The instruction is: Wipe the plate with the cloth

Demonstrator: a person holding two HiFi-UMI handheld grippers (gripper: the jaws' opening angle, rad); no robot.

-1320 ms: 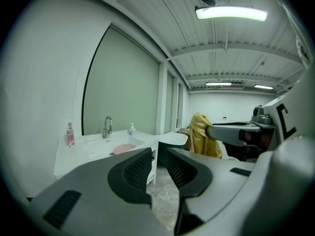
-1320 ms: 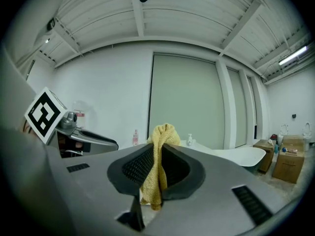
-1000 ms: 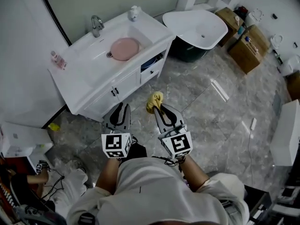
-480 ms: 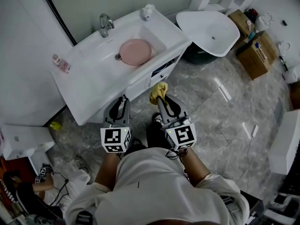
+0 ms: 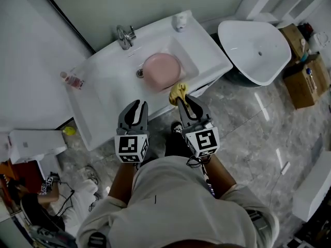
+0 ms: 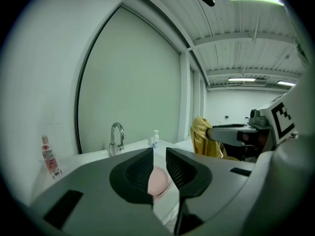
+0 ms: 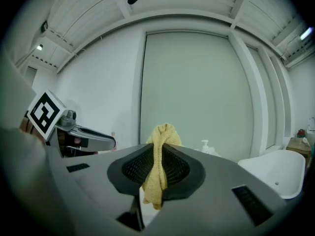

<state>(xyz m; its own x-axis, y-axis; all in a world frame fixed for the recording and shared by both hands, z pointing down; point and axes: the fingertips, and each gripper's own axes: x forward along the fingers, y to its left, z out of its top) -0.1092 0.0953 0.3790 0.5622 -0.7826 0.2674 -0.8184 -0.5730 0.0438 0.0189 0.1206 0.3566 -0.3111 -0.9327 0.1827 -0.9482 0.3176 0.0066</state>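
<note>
Closer than a second ago, the vanity [image 5: 103, 102] now sits right under me. I have stepped up to it, and both tongs, which hung over the floor, now reach its front edge.

The pink plate [image 5: 162, 70] lies flat in the basin [image 5: 189, 61], just in front of the faucet [image 5: 124, 35]. My right tongs [image 5: 184, 101] are clamped on the yellow cloth [image 5: 178, 91]. It is pinched between the pads, with a bunch sticking out past the tips and a tail hanging below. From above, that bunch sits just beside the plate's near rim. I judge it is still held in the air, since nothing shows it touching. My left tongs [image 5: 137, 106] are empty, their jaws a narrow gap apart, and I can see the plate through that gap. They hover over the counter left of the basin, apart from the plate.

I take this as the end of the approach, with wiping not yet begun. Next I need to lower the right tongs into the basin until the cloth presses on the plate's face. Then I sweep across it, keeping the hard tips off the surface. The plate looks free to slide, so the left tongs may have to steady its rim.
</note>
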